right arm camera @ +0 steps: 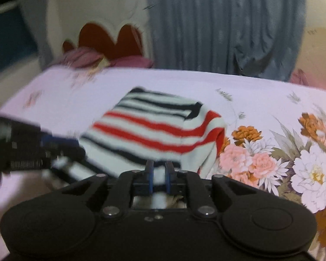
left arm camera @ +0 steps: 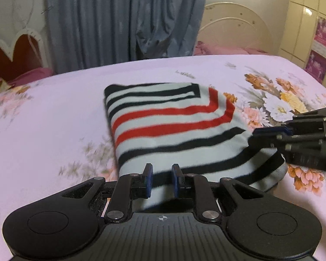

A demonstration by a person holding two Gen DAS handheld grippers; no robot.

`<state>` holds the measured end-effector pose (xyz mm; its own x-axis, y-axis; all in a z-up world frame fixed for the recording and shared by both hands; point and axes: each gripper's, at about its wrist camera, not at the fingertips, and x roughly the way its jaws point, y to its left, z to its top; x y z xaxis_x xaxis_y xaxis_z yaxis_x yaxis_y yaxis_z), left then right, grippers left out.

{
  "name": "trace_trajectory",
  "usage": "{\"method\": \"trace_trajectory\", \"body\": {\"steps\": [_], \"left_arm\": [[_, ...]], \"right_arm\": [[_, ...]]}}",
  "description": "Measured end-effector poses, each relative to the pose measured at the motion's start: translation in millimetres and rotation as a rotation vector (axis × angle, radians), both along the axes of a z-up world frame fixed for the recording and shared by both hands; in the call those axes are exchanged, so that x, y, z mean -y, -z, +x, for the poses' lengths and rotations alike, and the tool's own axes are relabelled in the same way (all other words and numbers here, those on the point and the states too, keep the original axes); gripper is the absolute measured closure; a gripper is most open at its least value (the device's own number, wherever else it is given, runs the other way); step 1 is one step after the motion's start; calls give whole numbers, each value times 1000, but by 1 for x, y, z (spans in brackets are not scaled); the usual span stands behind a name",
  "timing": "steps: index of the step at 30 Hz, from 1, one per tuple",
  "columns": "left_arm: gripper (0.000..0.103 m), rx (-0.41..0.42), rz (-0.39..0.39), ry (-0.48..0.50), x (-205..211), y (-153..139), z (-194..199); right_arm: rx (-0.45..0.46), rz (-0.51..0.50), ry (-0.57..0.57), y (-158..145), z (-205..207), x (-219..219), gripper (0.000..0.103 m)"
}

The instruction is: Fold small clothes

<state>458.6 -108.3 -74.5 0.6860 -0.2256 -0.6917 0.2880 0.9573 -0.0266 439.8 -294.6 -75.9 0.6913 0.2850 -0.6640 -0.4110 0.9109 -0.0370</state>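
Each tool, left and right, pinches the striped garment's near edge (blurred) over the floral bedsheet.

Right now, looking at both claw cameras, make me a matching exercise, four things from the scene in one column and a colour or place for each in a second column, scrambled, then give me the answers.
Things:
1. striped garment
2. curtain
3. bedsheet
4. right claw

Descriptions:
A. grey-blue, hanging behind the bed
B. pale pink with printed flowers
C. white with black and red stripes, lying on the bed
D. at the garment's near edge, cloth between its fingers

Pairs: 1-C, 2-A, 3-B, 4-D
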Motion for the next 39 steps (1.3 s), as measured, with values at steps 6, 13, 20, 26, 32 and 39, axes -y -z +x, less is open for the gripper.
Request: {"method": "trace_trajectory", "body": {"steps": [6, 13, 20, 26, 32, 39], "left_arm": [[87, -97, -30, -1, -3, 22, -2], [87, -86, 31, 4, 6, 37, -11], [86, 7, 32, -44, 2, 12, -34], [86, -46, 54, -75, 4, 37, -29], [84, -13, 64, -74, 3, 19, -31], [2, 88, -13, -179, -22, -1, -2]], "right_arm": [[-18, -174, -40, 14, -5, -9, 89], [18, -230, -52, 34, -9, -12, 89], [49, -112, -14, 1, -30, -2, 53], [-90, -115, 9, 39, -21, 0, 65], [-170, 54, 84, 28, -9, 22, 63], [-131, 297, 233, 12, 25, 67, 57]]}}
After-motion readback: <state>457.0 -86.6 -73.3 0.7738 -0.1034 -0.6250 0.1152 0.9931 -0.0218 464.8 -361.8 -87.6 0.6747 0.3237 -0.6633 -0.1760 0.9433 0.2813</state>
